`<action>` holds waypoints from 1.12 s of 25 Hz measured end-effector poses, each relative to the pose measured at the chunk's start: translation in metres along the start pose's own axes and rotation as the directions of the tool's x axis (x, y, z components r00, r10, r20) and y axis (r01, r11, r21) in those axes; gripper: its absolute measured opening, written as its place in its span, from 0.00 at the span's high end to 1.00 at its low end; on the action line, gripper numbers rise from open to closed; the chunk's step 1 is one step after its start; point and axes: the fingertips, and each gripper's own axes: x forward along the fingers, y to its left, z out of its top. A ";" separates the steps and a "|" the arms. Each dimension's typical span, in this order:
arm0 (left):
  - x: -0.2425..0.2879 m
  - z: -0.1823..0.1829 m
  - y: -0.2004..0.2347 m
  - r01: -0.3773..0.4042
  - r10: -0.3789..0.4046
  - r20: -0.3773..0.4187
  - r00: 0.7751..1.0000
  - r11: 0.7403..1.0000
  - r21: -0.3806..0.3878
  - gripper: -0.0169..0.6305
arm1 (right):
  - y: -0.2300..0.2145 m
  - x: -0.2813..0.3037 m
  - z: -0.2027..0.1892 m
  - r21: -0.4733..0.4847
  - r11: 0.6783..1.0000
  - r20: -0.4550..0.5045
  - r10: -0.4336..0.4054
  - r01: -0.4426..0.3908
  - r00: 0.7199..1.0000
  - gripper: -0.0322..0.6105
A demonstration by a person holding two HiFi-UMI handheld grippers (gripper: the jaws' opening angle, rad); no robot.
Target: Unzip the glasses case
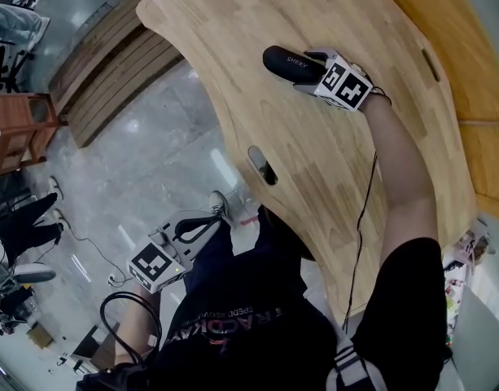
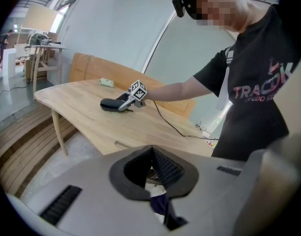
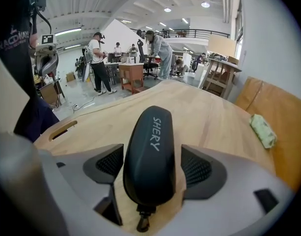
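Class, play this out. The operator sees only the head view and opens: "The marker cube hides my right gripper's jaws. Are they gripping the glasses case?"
Observer: No. In the right gripper view the glasses case lies between the open jaws of the right gripper, unclamped.
Operator: Where is the zip pull?
Observer: The zip pull sits at the case's near end, toward that camera.
Operator: And the left gripper?
Observer: The left gripper is shut, nothing between its jaws.
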 end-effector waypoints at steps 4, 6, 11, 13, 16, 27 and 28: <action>-0.002 0.005 0.001 0.015 -0.015 0.017 1.000 0.999 0.041 0.95 | -0.009 -0.038 0.009 0.057 0.993 0.053 -0.102 0.099 0.993 0.38; -0.002 0.007 -0.001 0.032 -0.034 0.026 0.999 0.997 0.063 0.95 | -0.012 -0.064 0.012 0.141 0.970 0.082 -0.212 0.199 0.974 0.51; -0.004 0.022 -0.004 0.107 -0.112 0.025 0.993 0.981 0.162 0.95 | 0.004 -0.145 0.008 0.485 0.787 0.100 -0.483 0.382 0.870 0.92; -0.006 0.029 -0.006 0.135 -0.143 0.025 0.989 0.970 0.203 0.95 | 0.029 -0.173 0.014 0.602 0.712 0.125 -0.533 0.363 0.837 0.92; -0.012 0.033 -0.012 0.167 -0.180 0.034 0.983 0.956 0.241 0.95 | 0.082 -0.202 0.035 0.699 0.640 0.170 -0.583 0.319 0.795 0.92; -0.047 0.008 -0.039 0.220 -0.234 0.035 0.972 0.949 0.225 0.95 | 0.282 -0.201 0.127 0.757 0.613 0.247 -0.591 0.228 0.768 0.93; -0.051 0.003 -0.043 0.227 -0.241 0.035 0.970 0.948 0.224 0.95 | 0.299 -0.198 0.134 0.767 0.607 0.256 -0.588 0.209 0.768 0.92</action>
